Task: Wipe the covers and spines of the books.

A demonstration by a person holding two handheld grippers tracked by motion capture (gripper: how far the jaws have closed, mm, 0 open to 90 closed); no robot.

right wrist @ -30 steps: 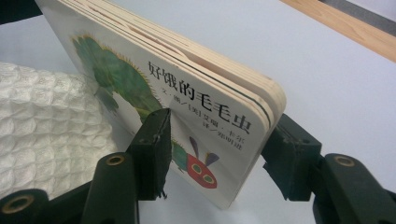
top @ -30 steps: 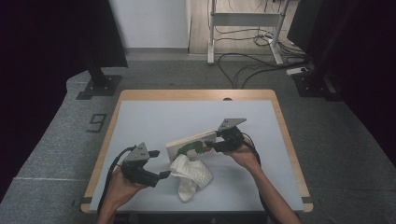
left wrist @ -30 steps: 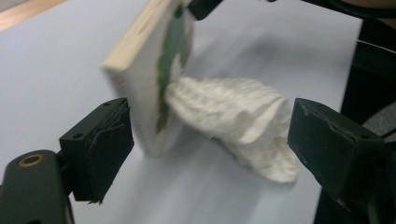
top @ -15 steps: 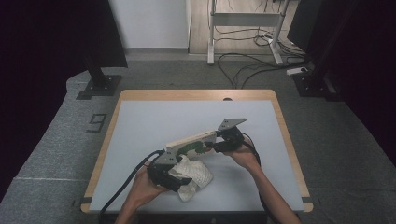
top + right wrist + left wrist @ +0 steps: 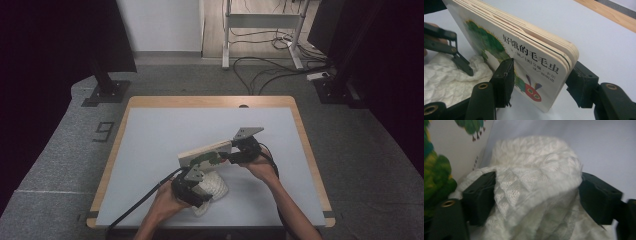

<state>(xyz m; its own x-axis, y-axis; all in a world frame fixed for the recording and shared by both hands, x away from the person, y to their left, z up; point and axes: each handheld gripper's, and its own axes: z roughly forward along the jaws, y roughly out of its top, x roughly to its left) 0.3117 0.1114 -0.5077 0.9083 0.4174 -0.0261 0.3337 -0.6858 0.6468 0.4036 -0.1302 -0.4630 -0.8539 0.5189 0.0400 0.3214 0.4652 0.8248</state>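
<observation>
A board book (image 5: pixel 205 152) with a green caterpillar on its cover stands tilted on its long edge at the table's middle. My right gripper (image 5: pixel 235 154) is shut on its right end, and the pads (image 5: pixel 504 80) clamp the cover and back. Just in front of the book lies a white knitted cloth (image 5: pixel 214 185). My left gripper (image 5: pixel 192 189) is down on it. Its jaws have just been closing, and the cloth (image 5: pixel 534 170) bunches between the pads (image 5: pixel 480 197), touching both. The book's cover (image 5: pixel 446 157) rises at the left of the left gripper view.
The white table top has a wooden rim (image 5: pixel 210 101). The far half and the left side of the top (image 5: pixel 160 140) are bare. A cable (image 5: pixel 140 205) trails from the left gripper over the front edge. Black stand feet (image 5: pixel 105 92) and cables lie on the floor beyond.
My left hand moved right and down from the table's front left onto the white cloth, and the cloth now sits between its jaws. The right hand and the book kept still.
</observation>
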